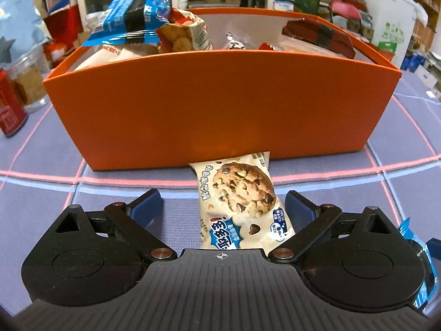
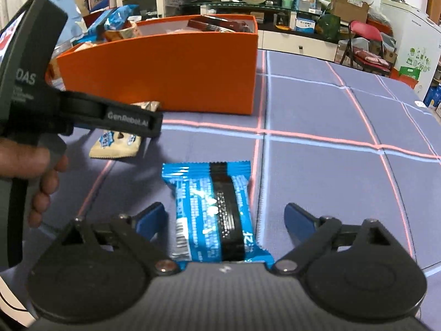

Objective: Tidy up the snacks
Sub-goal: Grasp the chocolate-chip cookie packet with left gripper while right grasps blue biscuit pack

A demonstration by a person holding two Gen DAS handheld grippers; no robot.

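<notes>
While both claws gape | L claw (image 1: pixel 223 201): cookie pkt (image 1: pixel 237 198) | R claw (image 2: pixel 224 216): blue pkt (image 2: pixel 215 212), ungripped

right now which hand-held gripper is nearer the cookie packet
Left. The left hand-held gripper is open with the cookie packet between its fingers; the right hand-held gripper straddles the blue wafer packet beside it.

Black gripper (image 1: pixel 223 201), blue pads (image 1: pixel 147 202)

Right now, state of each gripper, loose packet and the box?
left gripper: open, astride cookie packet.
right gripper: open, astride blue packet.
cookie packet: flat on table, far end against orange box.
blue packet: flat on table, ungripped.
orange box: upright, lidless, holding snacks.
</notes>
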